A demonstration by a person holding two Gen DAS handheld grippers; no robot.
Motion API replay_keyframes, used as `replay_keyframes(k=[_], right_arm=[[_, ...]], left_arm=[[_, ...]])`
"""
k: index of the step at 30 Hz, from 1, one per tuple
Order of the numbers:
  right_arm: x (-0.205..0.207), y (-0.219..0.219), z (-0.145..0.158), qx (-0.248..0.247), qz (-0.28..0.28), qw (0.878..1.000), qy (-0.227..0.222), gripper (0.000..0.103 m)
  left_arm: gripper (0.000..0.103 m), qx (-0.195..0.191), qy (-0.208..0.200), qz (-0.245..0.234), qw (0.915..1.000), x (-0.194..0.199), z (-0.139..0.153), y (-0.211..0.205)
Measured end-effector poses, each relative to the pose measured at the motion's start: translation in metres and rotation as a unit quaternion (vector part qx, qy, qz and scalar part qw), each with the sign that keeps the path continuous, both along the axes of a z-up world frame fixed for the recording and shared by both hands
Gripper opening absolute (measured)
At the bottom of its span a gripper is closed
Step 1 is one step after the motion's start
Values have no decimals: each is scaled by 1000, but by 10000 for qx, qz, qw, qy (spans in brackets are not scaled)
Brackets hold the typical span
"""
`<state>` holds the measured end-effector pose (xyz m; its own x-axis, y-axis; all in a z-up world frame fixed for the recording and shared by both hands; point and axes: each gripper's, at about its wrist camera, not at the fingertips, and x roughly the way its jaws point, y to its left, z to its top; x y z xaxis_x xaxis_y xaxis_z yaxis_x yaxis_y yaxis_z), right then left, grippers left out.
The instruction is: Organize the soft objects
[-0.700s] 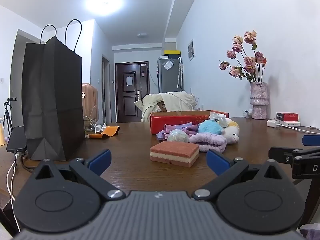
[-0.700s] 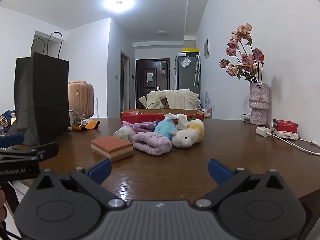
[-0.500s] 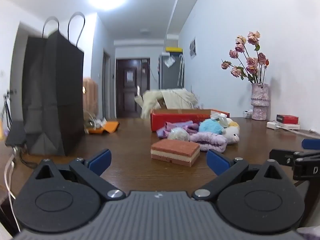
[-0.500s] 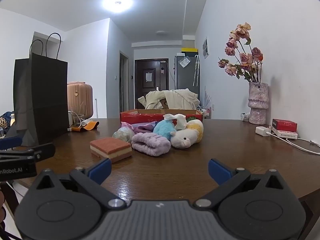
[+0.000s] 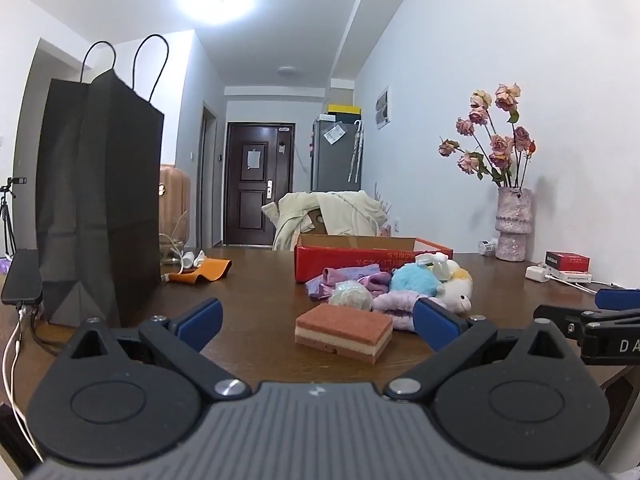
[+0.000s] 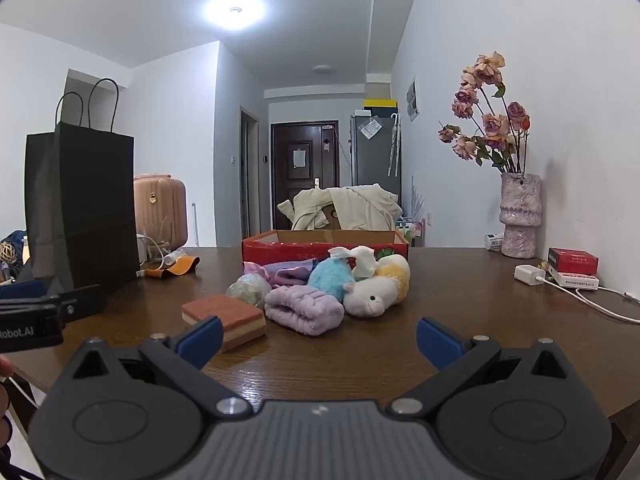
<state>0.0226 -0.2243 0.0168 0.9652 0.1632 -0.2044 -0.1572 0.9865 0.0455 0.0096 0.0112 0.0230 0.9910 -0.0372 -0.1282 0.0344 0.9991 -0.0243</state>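
A pile of soft things lies mid-table before a red cardboard box (image 5: 356, 260) (image 6: 320, 246): a brown layered sponge (image 5: 343, 332) (image 6: 224, 318), a folded purple towel (image 6: 304, 309) (image 5: 394, 306), a blue plush ball (image 5: 412, 282) (image 6: 331, 278), a white and yellow plush animal (image 6: 378, 290) (image 5: 456, 288), a pale mesh ball (image 5: 351, 294) (image 6: 248, 288) and a pink cloth (image 6: 282, 274). My left gripper (image 5: 316, 322) is open and empty, short of the sponge. My right gripper (image 6: 318, 338) is open and empty, short of the towel.
A tall black paper bag (image 5: 100, 208) (image 6: 82, 208) stands at the left of the wooden table (image 6: 460, 320). A vase of dried roses (image 6: 520, 216), a red and white box (image 6: 574, 266) and a white charger with cable (image 6: 528, 274) are at the right. A phone (image 5: 22, 276) lies far left.
Both grippers have moved slightly forward toward the pile, so the sponge and towel sit closer. The jaws stay open.
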Motion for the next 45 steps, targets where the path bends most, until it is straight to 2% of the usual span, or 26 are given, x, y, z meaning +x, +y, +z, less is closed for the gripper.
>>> replay_keyframes(k=[45], right_arm=[[2, -1, -1, 5, 9, 10000, 14, 103]], left_arm=[[103, 33, 12, -7, 10000, 0, 2, -3]])
